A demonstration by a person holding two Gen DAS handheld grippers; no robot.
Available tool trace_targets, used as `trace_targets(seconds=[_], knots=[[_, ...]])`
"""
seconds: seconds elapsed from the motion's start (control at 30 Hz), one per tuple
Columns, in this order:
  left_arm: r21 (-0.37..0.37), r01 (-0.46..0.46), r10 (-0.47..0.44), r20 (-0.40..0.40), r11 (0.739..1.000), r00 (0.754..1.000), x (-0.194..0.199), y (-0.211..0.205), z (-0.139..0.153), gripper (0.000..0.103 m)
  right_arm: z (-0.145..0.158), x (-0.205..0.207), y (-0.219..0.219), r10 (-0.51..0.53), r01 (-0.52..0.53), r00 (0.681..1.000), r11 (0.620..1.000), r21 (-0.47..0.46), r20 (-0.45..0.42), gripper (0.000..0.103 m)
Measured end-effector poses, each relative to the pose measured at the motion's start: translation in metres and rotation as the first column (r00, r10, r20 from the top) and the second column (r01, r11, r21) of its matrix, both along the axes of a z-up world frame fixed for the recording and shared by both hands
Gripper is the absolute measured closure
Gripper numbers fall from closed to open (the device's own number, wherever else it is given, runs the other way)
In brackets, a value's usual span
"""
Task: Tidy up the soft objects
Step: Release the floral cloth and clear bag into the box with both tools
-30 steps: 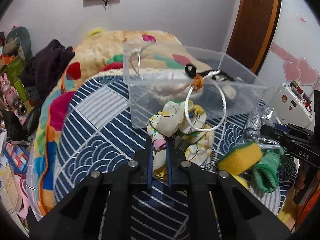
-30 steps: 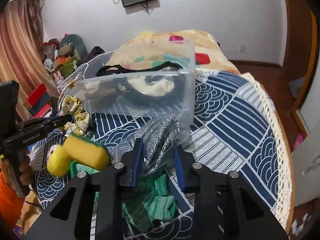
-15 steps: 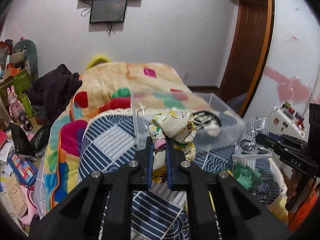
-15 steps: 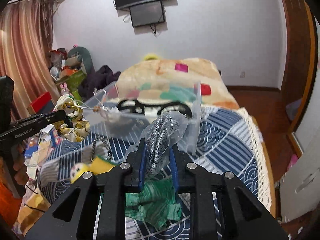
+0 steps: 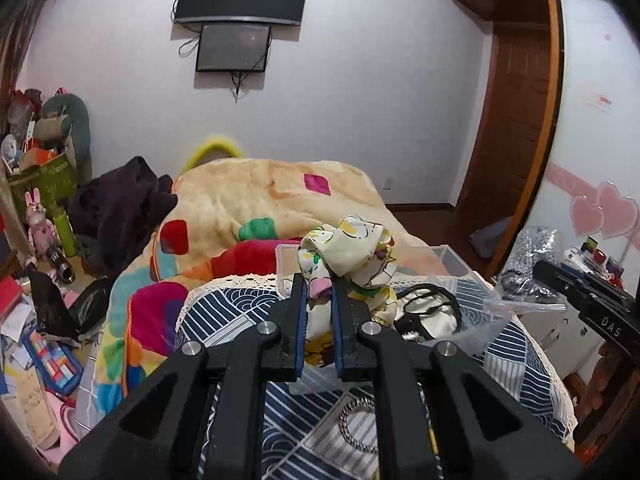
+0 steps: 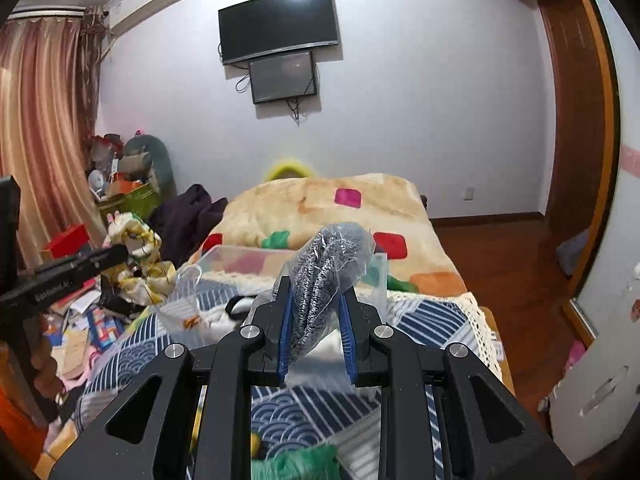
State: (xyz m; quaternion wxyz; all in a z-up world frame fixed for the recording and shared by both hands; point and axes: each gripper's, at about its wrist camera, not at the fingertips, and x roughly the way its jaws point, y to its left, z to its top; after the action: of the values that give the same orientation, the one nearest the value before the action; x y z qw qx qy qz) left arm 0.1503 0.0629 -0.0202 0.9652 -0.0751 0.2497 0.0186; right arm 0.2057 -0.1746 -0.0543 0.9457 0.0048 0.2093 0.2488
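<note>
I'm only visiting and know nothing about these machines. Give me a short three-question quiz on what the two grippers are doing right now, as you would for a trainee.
1. True or false: the left gripper is shut on a yellow-printed cloth bundle.
2. What does the right gripper hold?
A. a green knit item
B. grey knitwear in a clear bag
C. a black strap
3. Fill in: both held items are lifted above a clear plastic ____ on the blue patterned cloth.

Key: 1 true; 2 B; 3 bin.
</note>
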Motion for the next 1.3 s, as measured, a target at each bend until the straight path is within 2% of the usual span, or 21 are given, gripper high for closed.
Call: trace_targets(seconds=[0.3, 0.6, 0.83, 1.0, 1.1, 1.2, 1.27, 1.3], knots=[[0.016, -0.020, 0.021, -0.073, 1.000, 0.997, 0.043, -0.001, -0.027, 0.093, -0.009, 0.025, 0.027, 0.012, -0.013, 0.999, 0.999, -0.033, -0.034, 0.084], [0.038, 0.014, -0.008, -0.157, 0.999, 0.987, 0.072, -0.013, -0.055, 0.093, -0.029, 0.042, 0.045, 0.047, -0.060, 0.993, 0.992, -0.111, -0.109, 0.084], [0.053, 0.036, -0.023, -0.213, 0.998, 0.977, 0.083, -0.019, -0.071, 0.093, -0.044, 0.053, 0.057, 0.075, -0.103, 0.980, 0.984, -0.146, -0.185, 0.084], [0.058, 0.047, -0.033, -0.219, 0.997, 0.975, 0.081, -0.021, -0.072, 0.092, -0.051, 0.053, 0.063, 0.081, -0.121, 0.975, 0.975, -0.188, -0.209, 0.082], [0.070, 0.053, -0.036, -0.216, 0.996, 0.976, 0.077, -0.021, -0.069, 0.086, -0.050, 0.052, 0.062, 0.071, -0.113, 0.976, 0.973, -0.200, -0.205, 0.082], [0.043, 0.060, -0.050, -0.206, 0.997, 0.977, 0.070, -0.019, -0.064, 0.078, -0.049, 0.052, 0.059, 0.067, -0.111, 0.974, 0.974, -0.197, -0.214, 0.076], [0.030, 0.064, -0.057, -0.198, 0.997, 0.979, 0.066, -0.017, -0.060, 0.072, -0.047, 0.050, 0.055, 0.061, -0.102, 0.975, 0.976, -0.191, -0.213, 0.066], [0.029, 0.065, -0.058, -0.192, 0.997, 0.980, 0.064, -0.017, -0.058, 0.068, -0.047, 0.051, 0.054, 0.057, -0.098, 0.976, 0.977, -0.188, -0.209, 0.057]])
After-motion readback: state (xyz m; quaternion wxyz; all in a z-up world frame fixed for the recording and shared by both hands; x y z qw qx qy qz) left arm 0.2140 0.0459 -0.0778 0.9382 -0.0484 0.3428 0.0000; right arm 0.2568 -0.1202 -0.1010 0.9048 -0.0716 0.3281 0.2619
